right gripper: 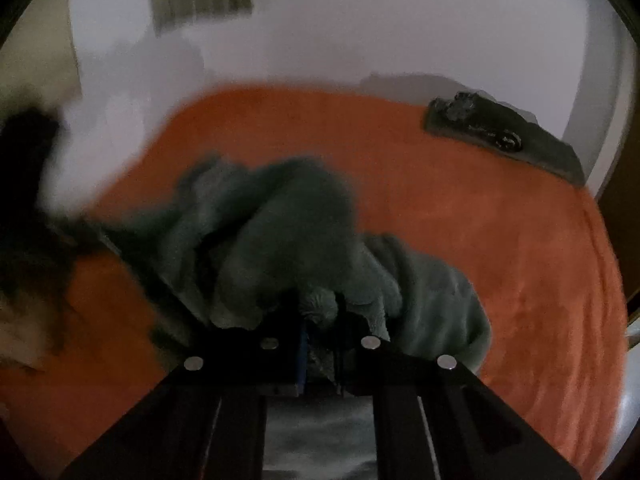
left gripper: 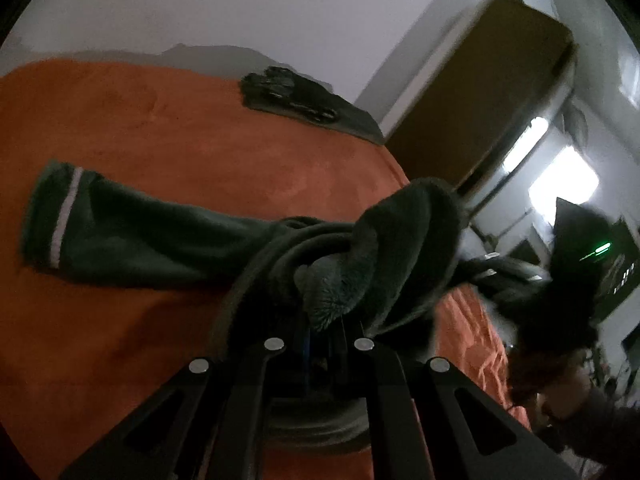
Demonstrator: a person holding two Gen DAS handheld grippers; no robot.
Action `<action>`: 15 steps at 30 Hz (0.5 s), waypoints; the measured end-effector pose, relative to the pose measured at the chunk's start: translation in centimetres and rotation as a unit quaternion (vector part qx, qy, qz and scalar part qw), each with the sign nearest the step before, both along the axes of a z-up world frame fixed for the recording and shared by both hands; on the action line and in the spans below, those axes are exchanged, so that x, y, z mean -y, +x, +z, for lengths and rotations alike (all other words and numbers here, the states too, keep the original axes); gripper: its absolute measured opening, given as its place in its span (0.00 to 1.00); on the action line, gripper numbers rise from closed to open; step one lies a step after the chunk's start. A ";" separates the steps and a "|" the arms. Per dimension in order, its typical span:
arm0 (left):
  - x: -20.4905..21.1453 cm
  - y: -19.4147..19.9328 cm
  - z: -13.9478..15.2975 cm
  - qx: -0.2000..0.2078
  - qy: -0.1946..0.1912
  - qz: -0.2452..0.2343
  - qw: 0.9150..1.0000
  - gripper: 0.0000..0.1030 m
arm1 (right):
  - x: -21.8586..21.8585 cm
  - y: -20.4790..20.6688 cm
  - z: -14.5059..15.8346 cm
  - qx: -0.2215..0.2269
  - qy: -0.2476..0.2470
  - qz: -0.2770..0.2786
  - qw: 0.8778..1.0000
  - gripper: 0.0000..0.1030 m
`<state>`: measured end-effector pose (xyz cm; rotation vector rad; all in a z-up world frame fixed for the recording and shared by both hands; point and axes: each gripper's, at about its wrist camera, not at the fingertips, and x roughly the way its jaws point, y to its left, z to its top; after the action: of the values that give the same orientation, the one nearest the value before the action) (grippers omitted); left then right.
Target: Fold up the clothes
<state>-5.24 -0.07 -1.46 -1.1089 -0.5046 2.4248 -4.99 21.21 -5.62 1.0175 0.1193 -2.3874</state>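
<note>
Nearest the lens in the left wrist view, the left gripper (left gripper: 320,320) is clamped together on a bunched fold of the green fleece garment (left gripper: 380,248), which rises in a thick loop just past the fingertips. From there a sleeve (left gripper: 120,236) runs out flat to the left across the orange bedcover (left gripper: 140,128), ending in a cuff with a pale stripe (only this view shows it). The right wrist view shows the right gripper (right gripper: 320,316) also pinched tight on a tuft of the same garment (right gripper: 280,216), whose body lies heaped and blurred ahead of the fingers. To the right of that heap the bedcover (right gripper: 500,240) is wide and bare. Farther back, near the wall, a folded dark item (right gripper: 500,136) with something black on top lies at the bed's far corner; the left view has it too (left gripper: 304,100). Only the left view takes in the bed's right edge, a tall brown cupboard (left gripper: 488,88) beyond it, bright windows, and a person (left gripper: 560,368) low at the right.
</note>
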 end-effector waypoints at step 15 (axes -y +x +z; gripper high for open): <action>1.7 -0.1 -2.0 0.037 0.028 0.010 0.999 0.06 | -7.3 -5.1 0.2 0.102 -0.106 -0.108 0.983 0.22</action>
<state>-5.29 -1.76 -3.42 -1.1785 -0.6071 2.3792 -10.11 28.51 -5.46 1.2143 -0.3271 -2.4029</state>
